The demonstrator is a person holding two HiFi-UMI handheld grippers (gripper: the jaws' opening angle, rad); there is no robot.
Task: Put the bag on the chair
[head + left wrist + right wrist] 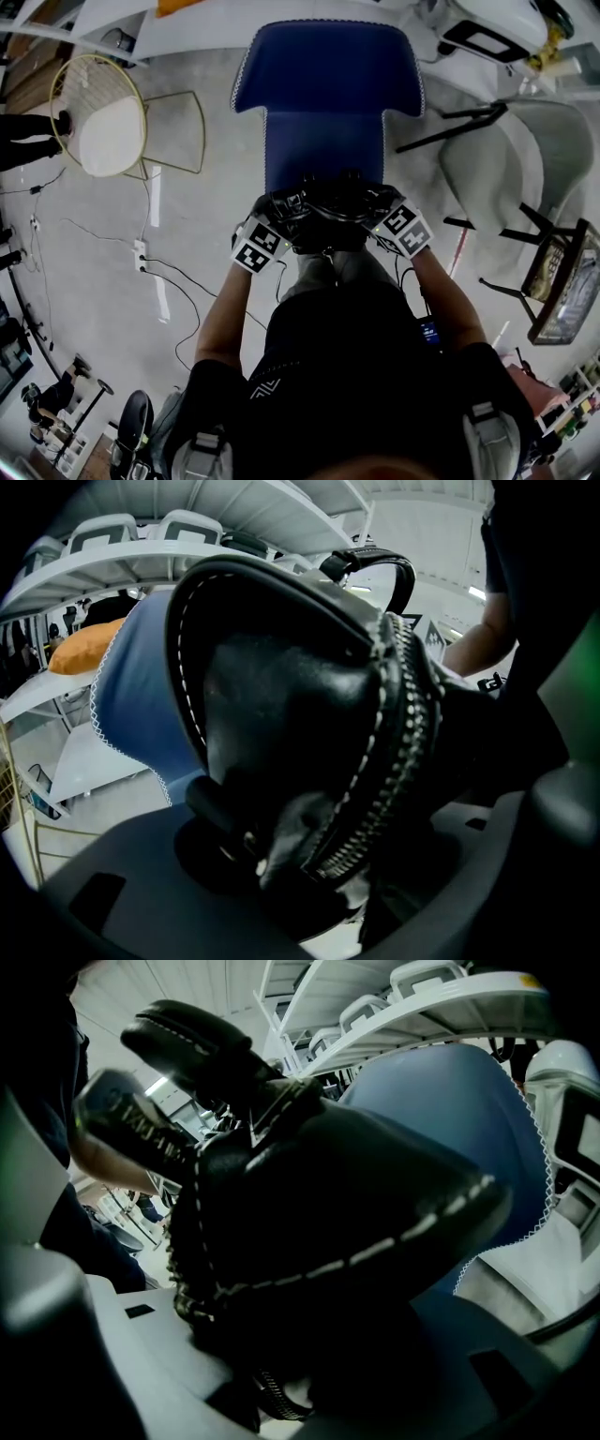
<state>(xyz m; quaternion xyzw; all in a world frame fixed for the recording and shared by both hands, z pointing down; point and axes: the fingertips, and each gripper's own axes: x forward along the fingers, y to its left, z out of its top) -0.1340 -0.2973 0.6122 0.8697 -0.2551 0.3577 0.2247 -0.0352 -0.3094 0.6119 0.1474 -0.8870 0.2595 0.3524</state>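
- Bag (pixel 328 214): black leather, white stitching, metal zip, stiff top handle. It sits btwn the two grippers, at the near edge of the chair seat in head view.
- Can't tell if its base touches the seat or hangs just above it.
- Left gripper (pixel 309 897): jaws clamped on the bag's left end. In the left gripper view the bag fills nearly all the space btwn the grey jaw halves, w/ the zip edge running down into the gap and the handle arching at top.
- Right gripper (pixel 281 1382): jaws likewise closed on the bag's right end. The stitched seam runs across the view, a bit of zip shows low btwn the jaws, and the handle is up at top left.
- Both grippers angle down & in toward each other, marker cubes facing up, one either side of the bag. The person's forearms reach fwd from the bottom of the head view.
- Chair (pixel 323 84): blue upholstery w/ white zigzag edge trim, backrest on the far side, seat toward the person, right behind the bag.
- Wire-frame chair (pixel 103 117) w/ a round white cushion stands at left, well apart from the blue one.
- Grey shell chairs (pixel 553 141) stand at right.
- Power strip (pixel 141 255) + cables lie on the concrete floor at left.
- Orange cushion (pixel 84 649) lies on a white shelf behind the chair, seen in the left gripper view.
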